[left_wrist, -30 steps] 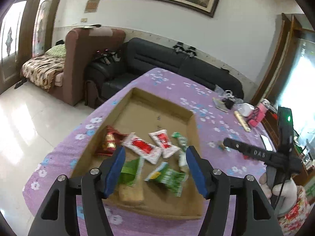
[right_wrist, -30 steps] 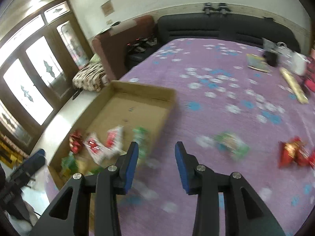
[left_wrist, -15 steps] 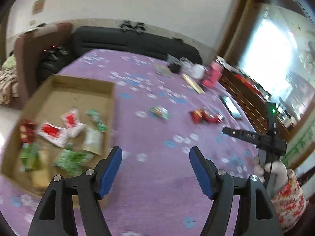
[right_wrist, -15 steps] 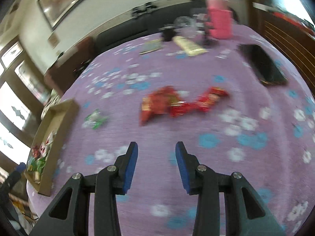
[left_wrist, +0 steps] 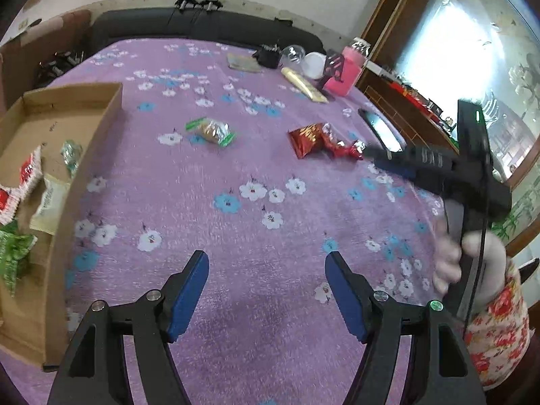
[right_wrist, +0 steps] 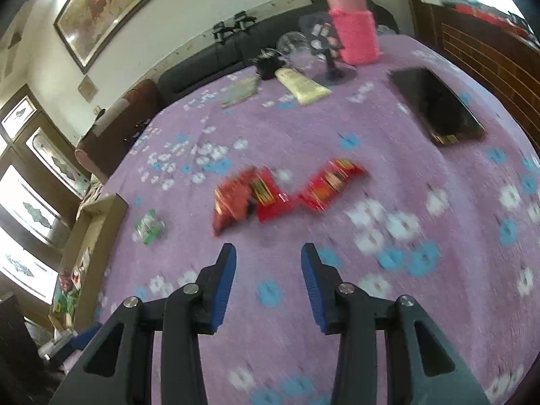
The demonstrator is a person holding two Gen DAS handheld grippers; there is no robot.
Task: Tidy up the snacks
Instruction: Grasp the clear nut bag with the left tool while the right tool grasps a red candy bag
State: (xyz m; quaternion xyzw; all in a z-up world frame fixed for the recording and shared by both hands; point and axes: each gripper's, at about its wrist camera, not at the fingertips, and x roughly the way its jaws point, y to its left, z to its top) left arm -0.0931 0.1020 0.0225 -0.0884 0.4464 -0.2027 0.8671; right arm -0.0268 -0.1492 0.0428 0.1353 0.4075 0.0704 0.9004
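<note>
My left hand-held gripper (left_wrist: 266, 280) has just been opening; it hangs wide and empty over the purple counter (left_wrist: 270, 303). My right hand-held gripper (right_wrist: 268, 270) is narrowly parted, empty, just short of the blurred red snack packets (right_wrist: 270, 195). The cardboard box (left_wrist: 84, 168) is cut off at left.

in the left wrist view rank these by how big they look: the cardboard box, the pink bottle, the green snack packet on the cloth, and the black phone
1. cardboard box, by far
2. pink bottle
3. black phone and green snack packet: about alike, unranked.
The bottle stands farthest away, so its true size is unsure.
</note>
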